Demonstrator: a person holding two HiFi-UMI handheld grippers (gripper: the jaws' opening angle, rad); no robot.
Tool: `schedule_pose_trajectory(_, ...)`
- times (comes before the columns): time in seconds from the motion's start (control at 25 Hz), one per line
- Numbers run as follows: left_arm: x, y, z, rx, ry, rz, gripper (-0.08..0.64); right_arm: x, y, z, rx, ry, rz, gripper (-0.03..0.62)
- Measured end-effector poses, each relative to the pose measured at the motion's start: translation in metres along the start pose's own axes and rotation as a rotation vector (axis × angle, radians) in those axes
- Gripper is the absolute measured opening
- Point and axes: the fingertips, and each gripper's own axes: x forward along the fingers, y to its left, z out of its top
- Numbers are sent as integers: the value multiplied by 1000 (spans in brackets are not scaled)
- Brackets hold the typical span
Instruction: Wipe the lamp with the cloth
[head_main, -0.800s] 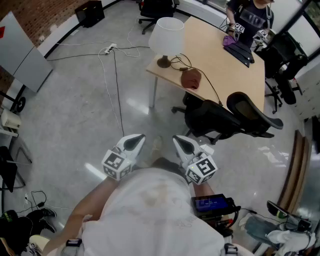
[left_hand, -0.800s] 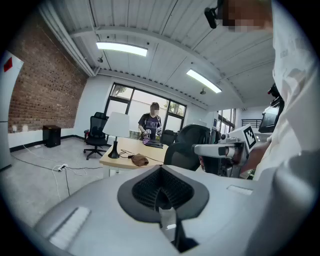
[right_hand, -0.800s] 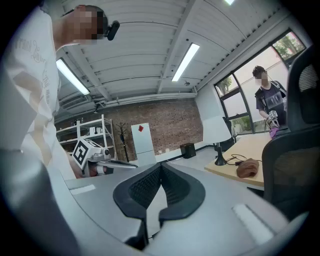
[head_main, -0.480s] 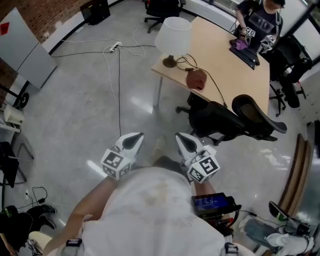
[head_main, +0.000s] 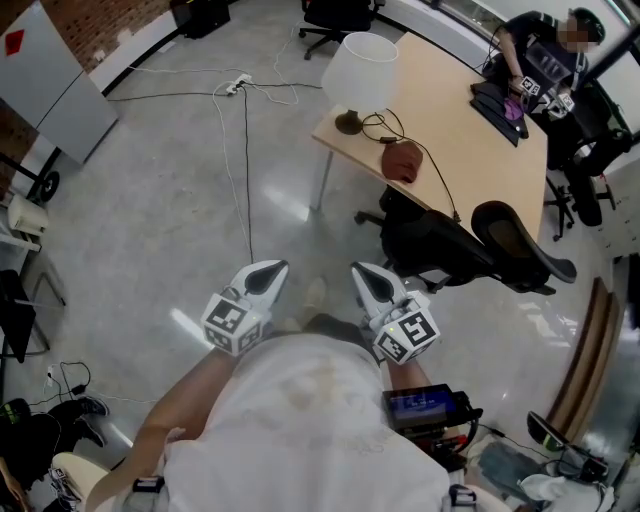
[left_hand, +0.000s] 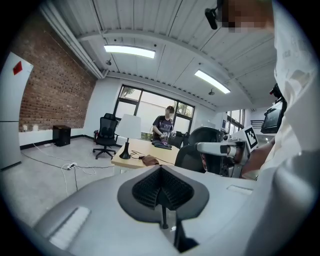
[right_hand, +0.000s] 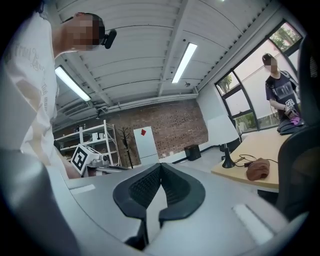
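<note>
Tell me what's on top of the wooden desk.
A white-shaded lamp, black cord and crumpled reddish-brown cloth lie on the light wooden desk; a black office chair covers part of its edge.

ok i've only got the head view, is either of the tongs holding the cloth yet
observer: no, the left gripper view shows the left tongs shut tip to tip, nothing between them
operator: and the right one
observer: the right tongs are shut and empty too, per the right gripper view
operator: how's the cloth sitting
observer: side-on from the right gripper view, the cloth is bunched in a lump on the table, to the right of the lamp base
</note>
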Motion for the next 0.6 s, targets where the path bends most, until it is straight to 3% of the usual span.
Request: schedule_pose_trajectory(0.6, 36, 42, 4, -37, 56, 46, 2, 58, -44, 9, 0, 45, 32, 12)
